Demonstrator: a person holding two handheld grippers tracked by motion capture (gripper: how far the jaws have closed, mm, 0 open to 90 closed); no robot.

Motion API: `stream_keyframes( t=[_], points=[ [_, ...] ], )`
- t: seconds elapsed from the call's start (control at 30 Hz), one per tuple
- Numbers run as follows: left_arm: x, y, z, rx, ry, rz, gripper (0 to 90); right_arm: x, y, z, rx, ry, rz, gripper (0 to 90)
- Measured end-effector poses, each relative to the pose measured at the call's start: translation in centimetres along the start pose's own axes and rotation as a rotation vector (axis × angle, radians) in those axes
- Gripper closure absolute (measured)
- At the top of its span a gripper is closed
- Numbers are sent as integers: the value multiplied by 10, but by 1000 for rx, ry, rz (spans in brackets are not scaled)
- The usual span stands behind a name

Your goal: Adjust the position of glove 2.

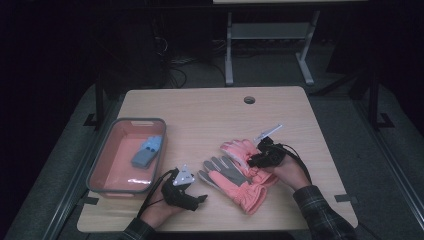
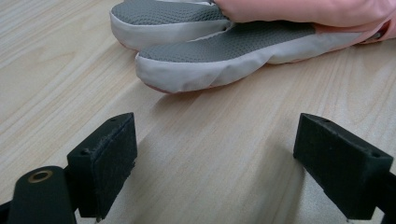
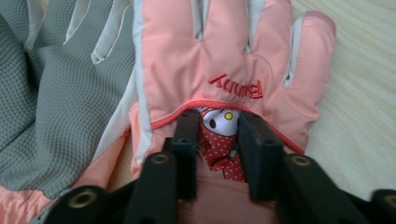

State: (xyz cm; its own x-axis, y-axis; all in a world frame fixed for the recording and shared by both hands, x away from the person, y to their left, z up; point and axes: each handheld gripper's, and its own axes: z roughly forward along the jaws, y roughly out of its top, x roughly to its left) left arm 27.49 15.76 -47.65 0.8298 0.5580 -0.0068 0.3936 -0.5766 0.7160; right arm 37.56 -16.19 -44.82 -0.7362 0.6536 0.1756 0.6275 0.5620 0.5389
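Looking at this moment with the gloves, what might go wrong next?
The right gripper pinches just a small fold on the back of the pink glove, so the fabric might slip out when lifted. That glove overlaps the grey-palmed glove, so lifting one may drag the other along. The left gripper sits open on the table short of the grey fingertips; closing there would catch nothing.

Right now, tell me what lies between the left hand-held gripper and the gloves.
Bare wooden table. In the left gripper view, the left hand-held gripper stands open, with empty wood up to the grey fingertips of the gloves.
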Motion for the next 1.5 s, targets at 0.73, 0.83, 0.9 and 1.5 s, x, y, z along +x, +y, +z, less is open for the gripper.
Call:
stream_keyframes(
  t=[0.73,0.83,0.9,1.5],
  points=[
    [1,0,0,1,0,9,126,-2,2,-43,-134,78,-15,880],
    [1,1,0,2,0,11,126,-3,4,-54,-158,99,-14,880],
    [1,1,0,2,1,16,126,-1,6,-61,-172,106,-14,880],
    [1,1,0,3,2,14,126,48,16,-81,-190,188,-95,879]
  ],
)
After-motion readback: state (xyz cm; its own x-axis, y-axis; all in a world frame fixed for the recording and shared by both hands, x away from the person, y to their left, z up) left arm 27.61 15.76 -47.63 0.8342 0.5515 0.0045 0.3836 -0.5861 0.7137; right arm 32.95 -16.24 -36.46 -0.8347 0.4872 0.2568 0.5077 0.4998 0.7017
